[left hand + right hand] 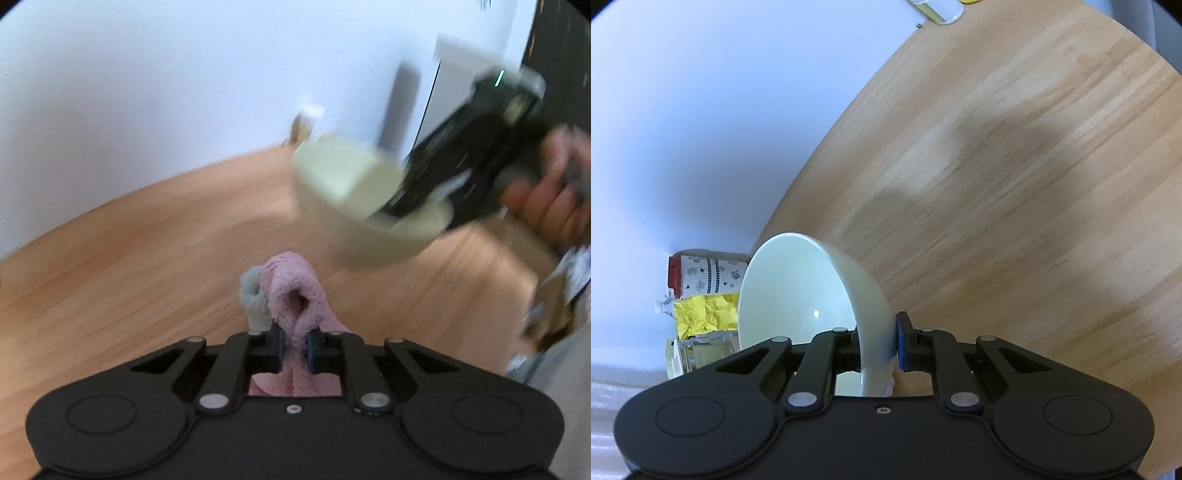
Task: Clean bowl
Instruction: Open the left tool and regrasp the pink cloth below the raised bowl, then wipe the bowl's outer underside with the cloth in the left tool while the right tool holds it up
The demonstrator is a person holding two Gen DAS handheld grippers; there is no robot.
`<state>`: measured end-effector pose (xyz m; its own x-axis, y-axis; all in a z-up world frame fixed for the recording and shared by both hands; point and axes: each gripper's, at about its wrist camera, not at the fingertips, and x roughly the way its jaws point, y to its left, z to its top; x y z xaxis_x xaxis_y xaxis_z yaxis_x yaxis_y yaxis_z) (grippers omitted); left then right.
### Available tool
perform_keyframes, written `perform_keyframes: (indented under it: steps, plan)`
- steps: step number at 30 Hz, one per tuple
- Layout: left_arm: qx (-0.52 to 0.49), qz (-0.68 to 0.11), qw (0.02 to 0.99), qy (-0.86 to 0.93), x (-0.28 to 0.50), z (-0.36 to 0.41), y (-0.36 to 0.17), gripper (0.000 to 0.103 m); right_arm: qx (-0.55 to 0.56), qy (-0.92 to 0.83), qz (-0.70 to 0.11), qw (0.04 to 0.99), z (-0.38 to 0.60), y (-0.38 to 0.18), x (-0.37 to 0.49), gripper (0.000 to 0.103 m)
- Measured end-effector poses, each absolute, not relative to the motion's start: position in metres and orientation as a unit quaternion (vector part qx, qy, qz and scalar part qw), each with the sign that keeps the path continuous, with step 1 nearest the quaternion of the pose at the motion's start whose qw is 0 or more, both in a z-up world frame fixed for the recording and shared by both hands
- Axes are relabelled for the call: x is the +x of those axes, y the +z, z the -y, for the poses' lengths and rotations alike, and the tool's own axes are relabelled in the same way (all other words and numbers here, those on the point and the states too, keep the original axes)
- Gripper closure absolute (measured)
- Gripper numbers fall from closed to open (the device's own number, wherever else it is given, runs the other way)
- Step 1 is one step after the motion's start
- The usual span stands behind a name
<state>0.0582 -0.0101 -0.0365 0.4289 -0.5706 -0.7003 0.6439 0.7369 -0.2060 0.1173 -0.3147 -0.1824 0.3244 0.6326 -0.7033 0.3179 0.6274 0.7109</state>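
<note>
The left gripper (294,347) is clenched on a pink cloth (291,295): the two blue pads (311,350) pinch a fold of it, and the pile bulges up in a loop just ahead of the tips, with more of it trailing back under the jaws. A grey scrap of fabric (251,291) clings to the loop on its left side.

The right gripper (875,347) grasps the pale bowl (798,295) by its wall, one finger inside and the blue pad (903,341) pressed on the outside. The bowl is tipped on edge, its hollow turned to the left of those tongs, clear of the wooden table (1015,184) below it.

From the left gripper's side, the bowl (332,173) hangs ahead and to the right, above the table (147,258), blurred, with the black body of the right gripper (461,158) behind it and a person's hand (546,199) wrapped round its handle.

Left of the bowl, beyond the table's edge, lie crumpled yellow paper (705,314) and a patterned box (705,277).
</note>
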Motion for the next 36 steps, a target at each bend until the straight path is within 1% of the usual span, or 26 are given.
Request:
perform_keyframes:
  steps: [3, 9, 14, 19, 29, 36]
  plan:
    - [0.007, -0.382, 0.842, -0.381, 0.052, 0.017, -0.017, 0.093, 0.422, 0.113, -0.553, 0.709, 0.313, -0.178, 0.115, 0.087]
    - [-0.022, -0.371, 0.842, -0.392, 0.039, 0.038, -0.011, 0.093, 0.426, 0.122, -0.546, 0.711, 0.31, -0.171, 0.118, 0.087]
    - [-0.024, -0.369, 0.84, -0.396, 0.039, 0.053, -0.031, 0.093, 0.42, 0.138, -0.542, 0.715, 0.305, -0.165, 0.119, 0.087]
    - [-0.017, -0.364, 0.838, -0.405, 0.039, 0.071, -0.035, 0.093, 0.415, 0.15, -0.537, 0.719, 0.302, -0.159, 0.118, 0.087]
    - [-0.005, -0.367, 0.842, -0.395, 0.037, 0.06, -0.046, 0.093, 0.413, 0.175, -0.535, 0.716, 0.299, -0.149, 0.116, 0.087]
    - [-0.013, -0.378, 0.843, -0.382, 0.038, 0.053, -0.055, 0.093, 0.408, 0.18, -0.536, 0.716, 0.3, -0.149, 0.115, 0.087]
